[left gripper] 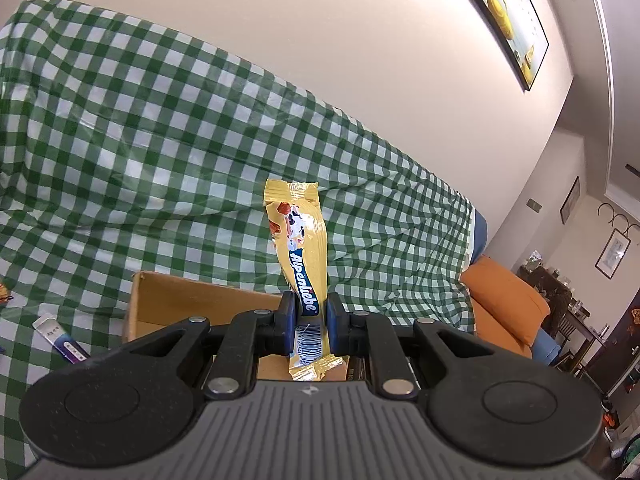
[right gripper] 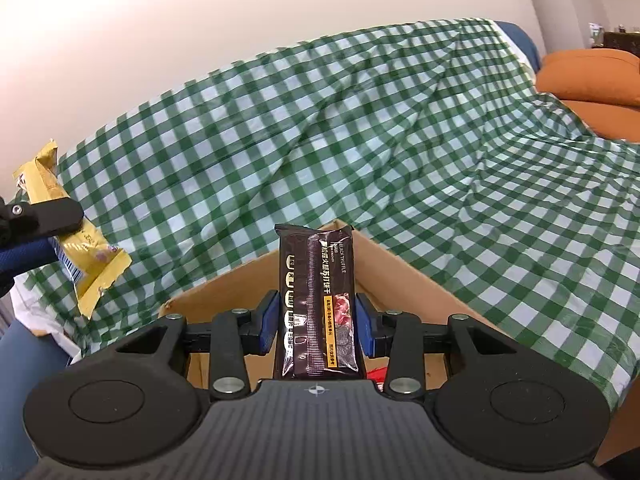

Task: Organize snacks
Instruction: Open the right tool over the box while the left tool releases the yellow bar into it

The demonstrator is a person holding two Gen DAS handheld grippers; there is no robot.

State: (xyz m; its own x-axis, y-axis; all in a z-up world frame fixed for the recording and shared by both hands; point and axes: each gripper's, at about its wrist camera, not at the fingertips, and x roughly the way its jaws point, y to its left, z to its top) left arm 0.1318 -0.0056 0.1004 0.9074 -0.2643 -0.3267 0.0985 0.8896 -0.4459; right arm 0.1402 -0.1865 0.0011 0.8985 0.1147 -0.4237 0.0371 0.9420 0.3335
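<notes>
My left gripper (left gripper: 311, 322) is shut on a yellow Alpenliebe candy pack (left gripper: 300, 248) that stands up between the fingers, above the near edge of an open cardboard box (left gripper: 160, 300). The same pack (right gripper: 76, 248) shows at the left of the right wrist view, held in the air. My right gripper (right gripper: 316, 328) is shut on a dark brown black truffle cracker pack (right gripper: 318, 300), held upright over the cardboard box (right gripper: 400, 276). Something red (right gripper: 376, 374) lies inside the box.
A green and white checked cloth (left gripper: 160, 140) covers the sofa under and behind the box. A small white and purple packet (left gripper: 60, 340) lies on the cloth left of the box. An orange cushion (left gripper: 508, 304) sits at the right, also in the right wrist view (right gripper: 588, 76).
</notes>
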